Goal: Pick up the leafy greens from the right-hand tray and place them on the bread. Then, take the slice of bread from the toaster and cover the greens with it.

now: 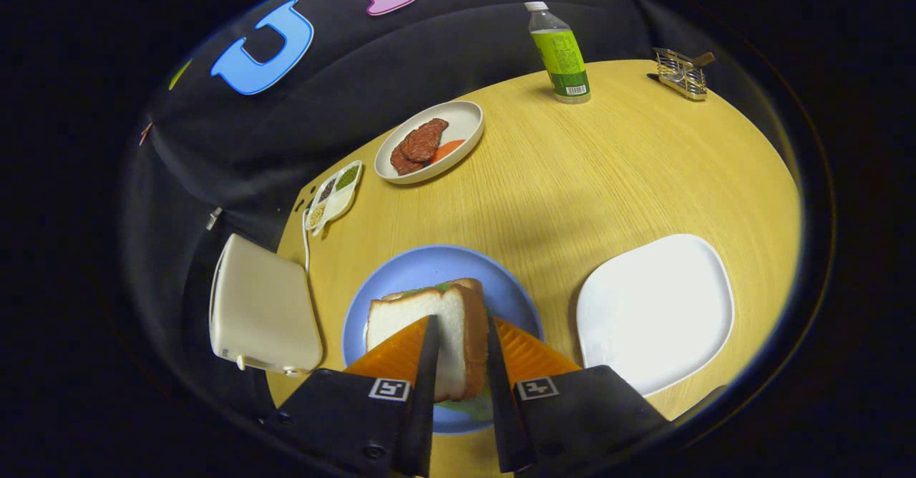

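Now gripper (460, 335) clamps bread slice (436, 328) btwn both fingers, over blue plate (401, 277).

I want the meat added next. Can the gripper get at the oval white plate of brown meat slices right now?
Probably not yet: the gripper is shut on the slice of white bread over the blue plate. The wooden table toward the meat plate looks free.
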Demonstrator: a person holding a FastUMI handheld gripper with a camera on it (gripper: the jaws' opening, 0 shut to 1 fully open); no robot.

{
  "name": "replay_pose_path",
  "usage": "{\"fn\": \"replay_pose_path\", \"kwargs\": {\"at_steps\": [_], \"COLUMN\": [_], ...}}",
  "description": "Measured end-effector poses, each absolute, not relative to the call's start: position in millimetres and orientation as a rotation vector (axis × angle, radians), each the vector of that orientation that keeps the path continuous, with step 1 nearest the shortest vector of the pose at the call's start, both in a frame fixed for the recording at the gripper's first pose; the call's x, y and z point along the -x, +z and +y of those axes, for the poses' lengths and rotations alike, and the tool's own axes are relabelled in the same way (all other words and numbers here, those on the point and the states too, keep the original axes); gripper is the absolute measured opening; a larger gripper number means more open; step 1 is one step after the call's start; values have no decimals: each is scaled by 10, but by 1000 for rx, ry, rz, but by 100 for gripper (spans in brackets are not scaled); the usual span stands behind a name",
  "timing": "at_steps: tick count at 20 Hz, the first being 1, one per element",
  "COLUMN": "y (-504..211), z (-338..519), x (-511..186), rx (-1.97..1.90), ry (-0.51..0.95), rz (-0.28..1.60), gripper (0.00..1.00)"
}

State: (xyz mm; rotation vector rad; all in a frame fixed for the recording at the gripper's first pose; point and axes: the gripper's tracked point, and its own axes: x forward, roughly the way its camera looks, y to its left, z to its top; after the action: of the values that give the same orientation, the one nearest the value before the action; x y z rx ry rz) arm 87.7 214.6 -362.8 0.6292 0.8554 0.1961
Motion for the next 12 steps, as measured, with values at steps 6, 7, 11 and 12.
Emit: {"fn": "replay_pose_path", "kwargs": {"at_steps": [6,7,11,12], "y": [-3639,-3619,-3493,-3449], "z": [2083,2072,1968,1923], "x": [-873,-875,-872,-869], "rx": [-507,-479,-409,-402], "ry": [211,217,236,238], "rz": [845,840,807,795], "gripper": [56,59,62,62]}}
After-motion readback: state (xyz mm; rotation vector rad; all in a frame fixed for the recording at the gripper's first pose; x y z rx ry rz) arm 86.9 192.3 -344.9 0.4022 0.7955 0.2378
